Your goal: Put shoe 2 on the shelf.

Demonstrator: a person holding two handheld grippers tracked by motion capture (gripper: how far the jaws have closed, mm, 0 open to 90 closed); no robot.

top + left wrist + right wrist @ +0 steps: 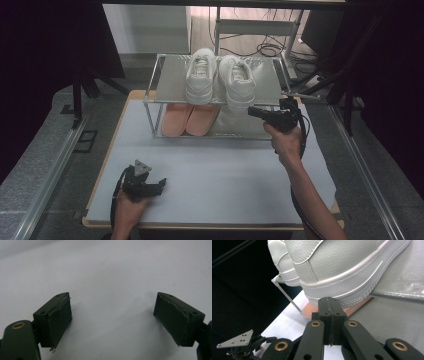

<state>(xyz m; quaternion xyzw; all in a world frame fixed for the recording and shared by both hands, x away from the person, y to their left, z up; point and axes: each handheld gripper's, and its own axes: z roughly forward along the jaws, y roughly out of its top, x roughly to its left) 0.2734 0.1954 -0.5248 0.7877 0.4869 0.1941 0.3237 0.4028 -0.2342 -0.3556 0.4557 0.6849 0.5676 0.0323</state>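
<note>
A pair of white sneakers stands on the top shelf of a metal shoe rack (170, 80), the left sneaker (201, 75) beside the right sneaker (237, 80), heels toward me. Two pink shoes (190, 119) lie on the lower shelf. My right gripper (251, 112) is shut with nothing between its jaws, its tip (329, 302) right at the heel sole of the right sneaker (342, 265); whether it touches is unclear. My left gripper (162, 184) rests low over the white mat (225, 175), open wide (112, 315) and empty.
The rack stands at the far middle of the mat-covered table, whose wooden edge (107, 165) shows at the left. Grey floor and metal rails flank the table; cables lie behind the rack. The rack's thin frame rod (287, 295) runs left of the sneaker heel.
</note>
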